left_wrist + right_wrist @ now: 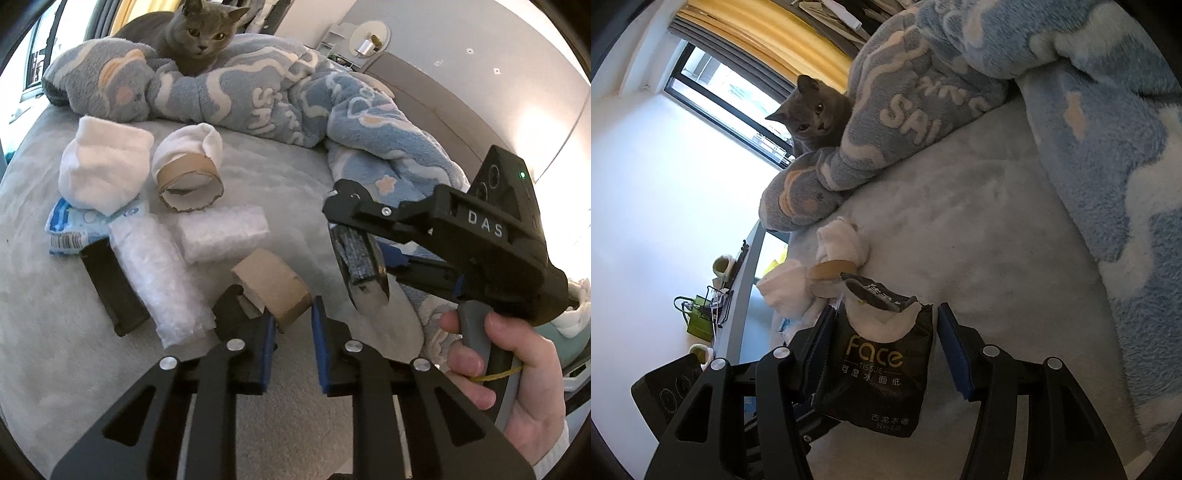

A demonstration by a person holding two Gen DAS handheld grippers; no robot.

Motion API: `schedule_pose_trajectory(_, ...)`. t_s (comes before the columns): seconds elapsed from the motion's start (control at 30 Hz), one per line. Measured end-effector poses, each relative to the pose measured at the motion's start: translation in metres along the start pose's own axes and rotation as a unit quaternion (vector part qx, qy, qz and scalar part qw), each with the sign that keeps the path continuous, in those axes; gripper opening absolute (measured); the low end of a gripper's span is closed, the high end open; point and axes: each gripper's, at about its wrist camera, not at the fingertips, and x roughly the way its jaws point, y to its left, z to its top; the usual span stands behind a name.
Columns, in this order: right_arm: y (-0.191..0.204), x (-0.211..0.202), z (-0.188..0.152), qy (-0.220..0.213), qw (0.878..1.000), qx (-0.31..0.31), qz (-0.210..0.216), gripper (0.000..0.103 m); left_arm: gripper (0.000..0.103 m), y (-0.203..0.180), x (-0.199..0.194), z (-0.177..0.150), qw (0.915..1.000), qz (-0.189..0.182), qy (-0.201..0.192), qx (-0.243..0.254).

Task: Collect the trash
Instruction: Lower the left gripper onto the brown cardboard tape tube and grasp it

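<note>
Both fingers parted — right gripper [886,354] straddles tissue pack [875,373], left gripper [293,328] flanks cardboard tube [273,290]

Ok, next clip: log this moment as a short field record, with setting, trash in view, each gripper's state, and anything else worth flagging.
setting: grey bed cover with a rumpled blue fleece blanket
trash in view: two cardboard tubes, two bubble-wrap pieces, blue-white wrapper
left gripper: open, nearest tube just ahead of its fingertips
right gripper: black Face tissue pack between its pads; right pad apart from pack
flag: grey cat on the blanket, looking toward the cameras
</note>
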Motion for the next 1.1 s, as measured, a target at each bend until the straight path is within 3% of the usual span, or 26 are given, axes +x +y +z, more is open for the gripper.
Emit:
schedule_pose_trajectory(0.33,0.026,-0.005,0.011,-0.038,0.999,-0.013,0.019,0.057,0.016,0.003,-0.037,0.007,0.9983,-0.034,-0.04,0.025)
schedule_pose_trajectory(0.43,0.038,-0.003,0.013,-0.048,0.998,-0.024,0.028,0.057,0.007,0.005,-0.05,0.01,0.997,-0.045,-0.054,0.033)
schedule_pose_trajectory(1.1,0.118,0.041,0.008,-0.04,0.994,-0.08,0.06,0.057,0.004,0.06,-0.115,0.021,0.9937,-0.017,-0.101,0.044)
